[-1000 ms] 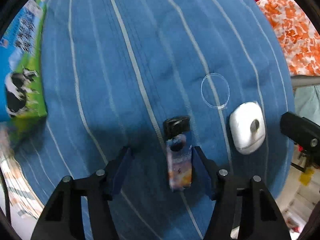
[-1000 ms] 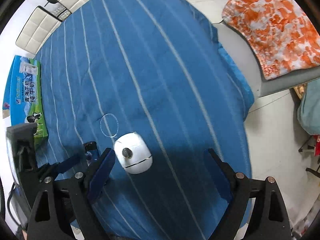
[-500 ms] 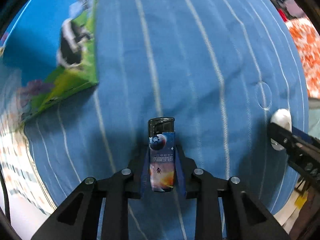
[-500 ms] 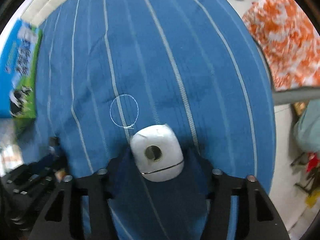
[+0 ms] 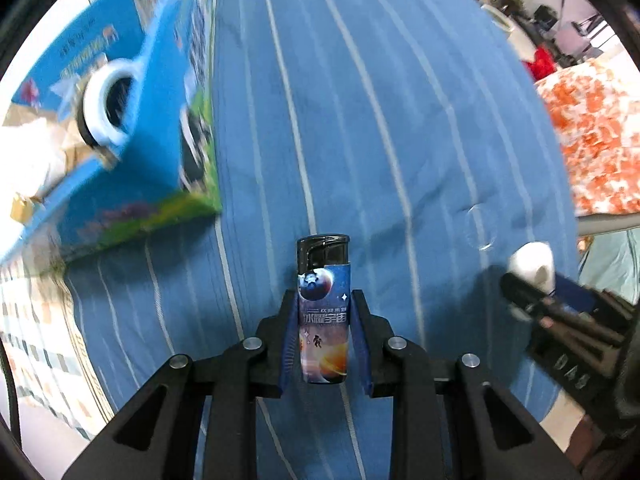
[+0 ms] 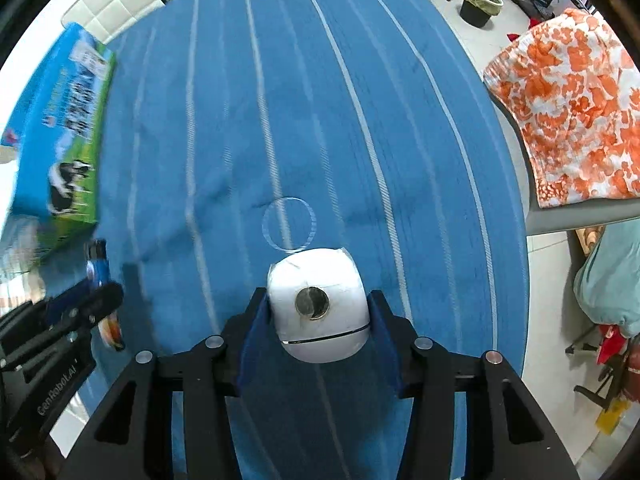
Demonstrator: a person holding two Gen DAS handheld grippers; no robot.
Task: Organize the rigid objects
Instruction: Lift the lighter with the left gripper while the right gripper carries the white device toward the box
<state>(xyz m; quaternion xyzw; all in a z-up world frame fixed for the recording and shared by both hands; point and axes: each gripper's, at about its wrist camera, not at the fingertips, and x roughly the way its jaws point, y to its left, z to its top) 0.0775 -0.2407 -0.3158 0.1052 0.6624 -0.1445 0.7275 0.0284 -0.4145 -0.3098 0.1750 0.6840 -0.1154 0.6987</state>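
Surface: blue striped cloth (image 6: 360, 80) covers what looks like a bed; an orange-and-white patterned fabric (image 6: 568, 112) lies off to the right side.
Container: milk carton box (image 5: 120, 120) stands at the left edge of the cloth, its top open, with a tape roll (image 5: 106, 106) seen inside; the view of it is blurred.
Left gripper (image 5: 325, 336): clenched on the lighter (image 5: 325, 312), which stands upright between the pads, black cap outermost, lifted clear of the cloth and near the box.
Right gripper (image 6: 318, 320): clamped on the white rounded device (image 6: 318, 304), held by its sides, round metal disc facing up, just short of a thin clear ring (image 6: 289, 222) lying on the cloth.
Risk, lighter: the pads hold only its lower half; a fast swing toward the box could let it pivot or slip.
Risk, device: its curved shell offers little flat contact, so it may squirt forward out of the pads.
Risk, crowding: both grippers sit near each other and could collide over the box.
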